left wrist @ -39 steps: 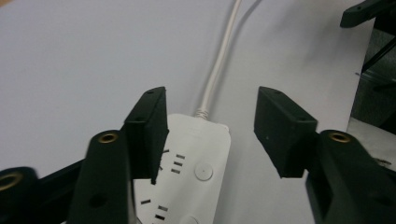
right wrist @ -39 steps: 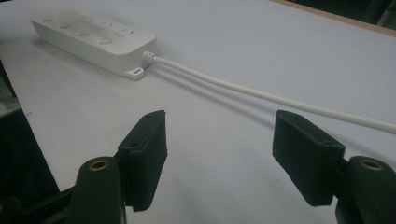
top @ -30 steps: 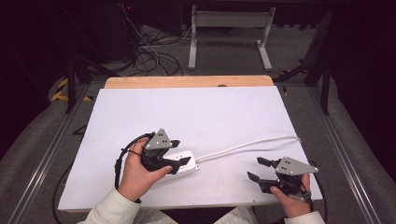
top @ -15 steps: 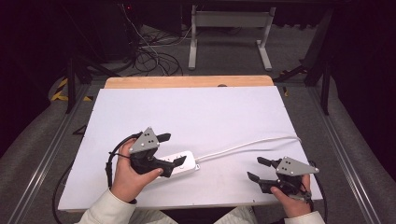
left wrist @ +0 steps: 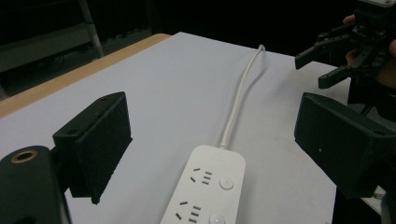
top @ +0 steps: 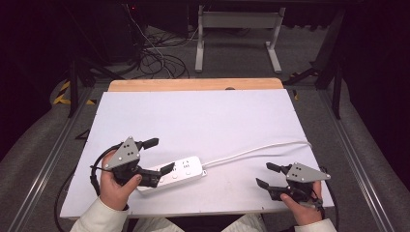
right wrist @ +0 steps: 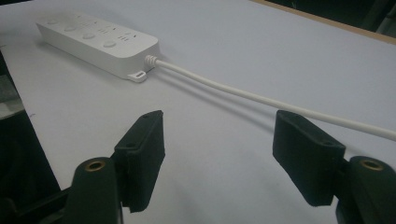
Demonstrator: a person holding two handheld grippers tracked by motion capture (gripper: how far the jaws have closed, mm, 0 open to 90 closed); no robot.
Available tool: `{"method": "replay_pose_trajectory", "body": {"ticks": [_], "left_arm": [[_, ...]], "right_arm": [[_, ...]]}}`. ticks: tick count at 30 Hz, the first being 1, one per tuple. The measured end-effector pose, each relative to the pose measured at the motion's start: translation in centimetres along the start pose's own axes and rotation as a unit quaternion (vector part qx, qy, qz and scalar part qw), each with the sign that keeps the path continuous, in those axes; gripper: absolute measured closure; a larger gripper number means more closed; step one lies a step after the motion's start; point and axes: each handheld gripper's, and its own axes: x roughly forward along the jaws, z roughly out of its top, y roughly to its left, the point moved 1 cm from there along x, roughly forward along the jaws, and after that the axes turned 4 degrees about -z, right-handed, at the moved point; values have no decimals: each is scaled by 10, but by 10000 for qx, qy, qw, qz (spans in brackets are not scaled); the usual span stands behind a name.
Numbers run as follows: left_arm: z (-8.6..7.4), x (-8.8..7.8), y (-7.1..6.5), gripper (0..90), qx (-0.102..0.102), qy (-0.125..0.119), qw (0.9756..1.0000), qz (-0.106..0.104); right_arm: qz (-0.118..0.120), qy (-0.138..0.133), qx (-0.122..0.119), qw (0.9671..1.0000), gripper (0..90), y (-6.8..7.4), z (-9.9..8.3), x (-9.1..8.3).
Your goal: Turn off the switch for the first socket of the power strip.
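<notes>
A white power strip (top: 176, 172) lies flat near the front of the white table (top: 203, 121), and its white cable (top: 256, 151) runs off to the right edge. My left gripper (top: 158, 155) hovers at the strip's left end. Its jaws have just been opening and stand wide apart. In the left gripper view the strip (left wrist: 208, 191) lies low between the jaws of my left gripper (left wrist: 215, 130), and the pads do not touch it. My right gripper (top: 267, 176) rests open at the front right, pointing toward the strip (right wrist: 98, 39) and the cable (right wrist: 261, 100), with nothing between its fingers.
A wooden strip (top: 193, 84) edges the table's far side. Beyond it stand a metal frame (top: 237, 29) and loose floor cables (top: 154, 53). Aluminium rails run along both sides of the table. The right hand's gripper (left wrist: 327, 58) shows far off in the left gripper view.
My left gripper has opened and drawn back to the left off the power strip, uncovering more of it. The strip stays where it lay. The right gripper has not moved.
</notes>
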Motion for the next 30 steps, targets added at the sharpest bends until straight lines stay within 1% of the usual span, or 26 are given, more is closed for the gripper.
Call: {"method": "replay_pose_trajectory", "body": {"ticks": [4, 5, 6, 7, 8, 10, 11, 12, 13, 15, 16, 18, 24, 26, 29, 30], "left_arm": [[-9, -9, 1, 112, -55, 30, 10000, 64], [-12, -12, 2, 104, -56, 33, 9999, 116], [-15, -14, 2, 88, -118, 25, 9998, 126], [-18, -16, 3, 81, -114, 16, 9998, 142], [-20, -18, 3, 81, -161, 19, 9998, 121], [-26, -22, 5, 76, -141, 8, 9998, 155], [-28, -25, 5, 76, -194, 12, 9997, 131], [-31, -27, 6, 74, -170, 19, 9997, 144], [-33, -28, 6, 70, -192, 4, 9997, 163], [-39, -31, 8, 61, -194, 59, 9997, 135], [-43, -33, 9, 60, -202, 104, 9997, 101], [-50, -34, 10, 55, -180, 199, 9996, 106], [-67, -38, 11, 55, -278, 254, 9992, 158], [-72, -39, 12, 57, -364, 249, 9989, 159], [-77, -40, 14, 61, -338, 339, 9986, 241], [-79, -40, 14, 64, -329, 388, 9982, 319]], "right_arm": [[0, 3, -10, 10000, 345, 0, 0, 0], [0, 2, -9, 10000, 346, 0, 0, 0], [5, -4, -6, 10000, 345, 0, 0, 0], [4, -2, -5, 10000, 345, 0, 0, 0], [0, 8, -9, 10000, 345, 0, 0, 0], [6, 2, -8, 10000, 346, 0, 0, 0], [7, 1, -8, 10000, 345, 0, 0, 0], [0, 8, -8, 10000, 345, 0, 0, 0], [1, 9, -9, 10000, 345, 0, 0, 0], [2, 10, -10, 10000, 345, 0, 0, 0], [1, 12, -11, 10000, 345, 0, 0, 0], [0, 15, -4, 10000, 346, 0, 0, 0], [9, 19, 2, 10000, 346, 0, 0, 1], [10, 20, 2, 10000, 345, 1, 0, 1], [12, 20, 6, 10000, 346, 0, 0, 1], [14, 21, 5, 10000, 346, 0, 0, 1]]}}
